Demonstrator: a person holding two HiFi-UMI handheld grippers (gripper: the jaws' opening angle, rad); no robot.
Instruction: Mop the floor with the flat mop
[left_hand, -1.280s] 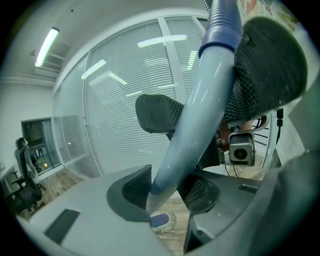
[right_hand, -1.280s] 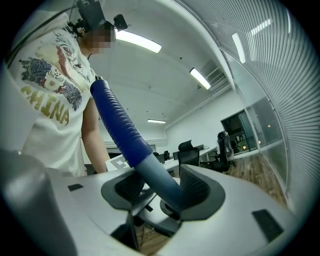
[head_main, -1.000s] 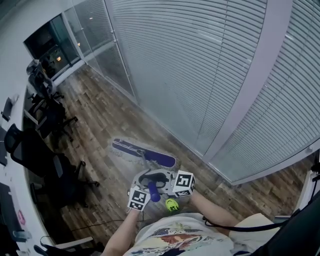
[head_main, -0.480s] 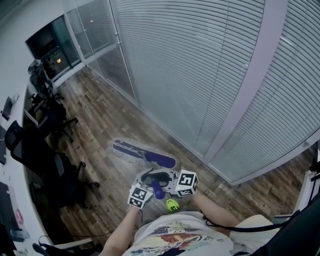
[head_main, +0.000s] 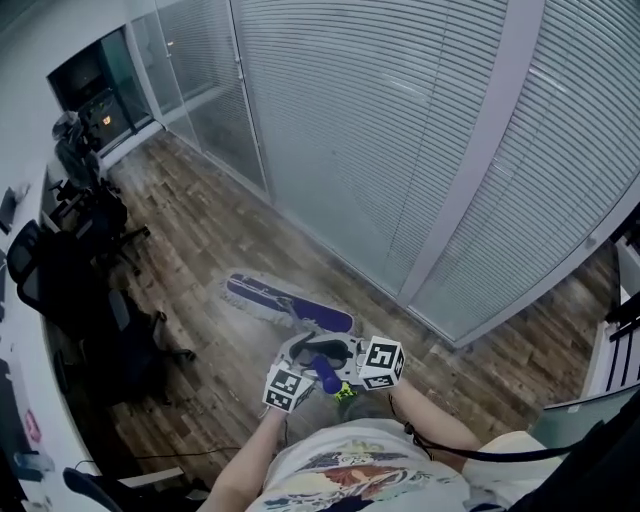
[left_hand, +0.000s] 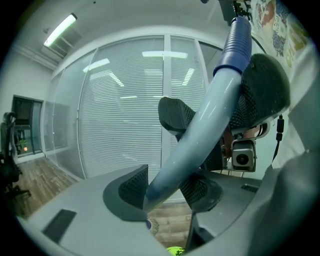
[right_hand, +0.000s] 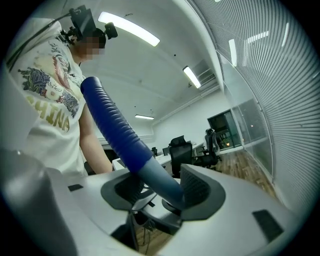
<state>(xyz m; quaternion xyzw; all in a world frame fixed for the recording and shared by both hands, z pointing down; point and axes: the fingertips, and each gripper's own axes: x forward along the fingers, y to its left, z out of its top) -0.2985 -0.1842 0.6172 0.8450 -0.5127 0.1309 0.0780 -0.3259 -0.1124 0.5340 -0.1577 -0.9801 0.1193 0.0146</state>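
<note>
The brown wood-plank floor (head_main: 200, 230) carried the purple flat mop head (head_main: 288, 301) ahead of the person.
Its long axis slanted along the foot of the blind-covered glass wall (head_main: 400, 130). The blue-grey mop pole (left_hand: 205, 130) with its ribbed blue grip rose back toward the body. The right tongs (right_hand: 160, 192) pinched it high up. The left tongs (left_hand: 165, 192), lower and nearer the head, were opening, pads touching the pole between them.
</note>
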